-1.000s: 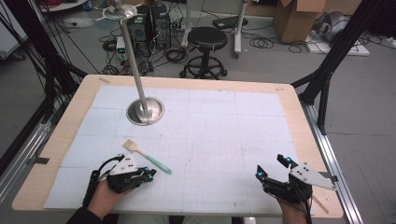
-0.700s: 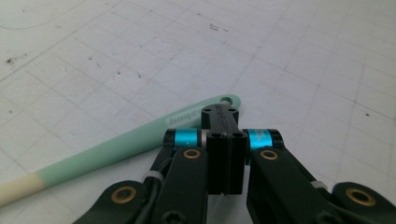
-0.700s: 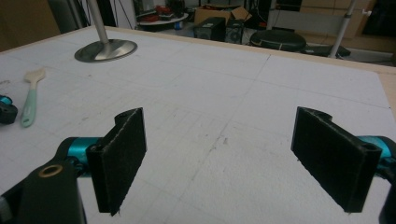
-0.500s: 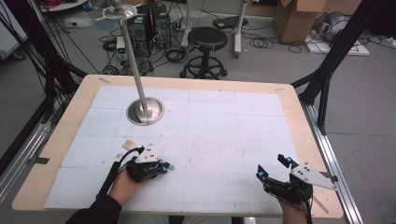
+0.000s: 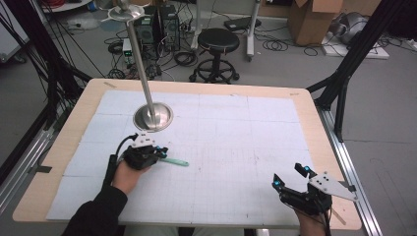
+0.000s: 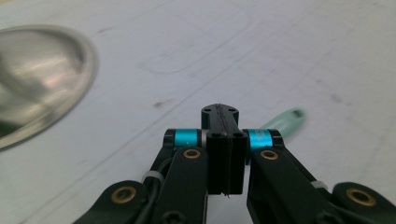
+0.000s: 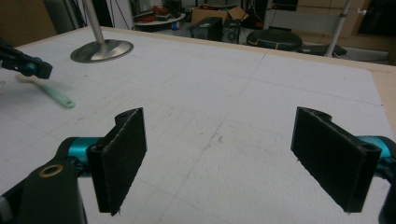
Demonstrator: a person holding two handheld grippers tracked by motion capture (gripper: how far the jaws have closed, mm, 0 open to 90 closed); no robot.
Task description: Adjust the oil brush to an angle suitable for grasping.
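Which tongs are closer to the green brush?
Left. The left tongs hover right over the brush; the right tongs sit far off at the table's other side.

Your left gripper (image 5: 156, 151) is covering the head of the pale green plastic brush (image 5: 175, 162), and the tall steel stand (image 5: 147, 93) is running past the frame's top edge.
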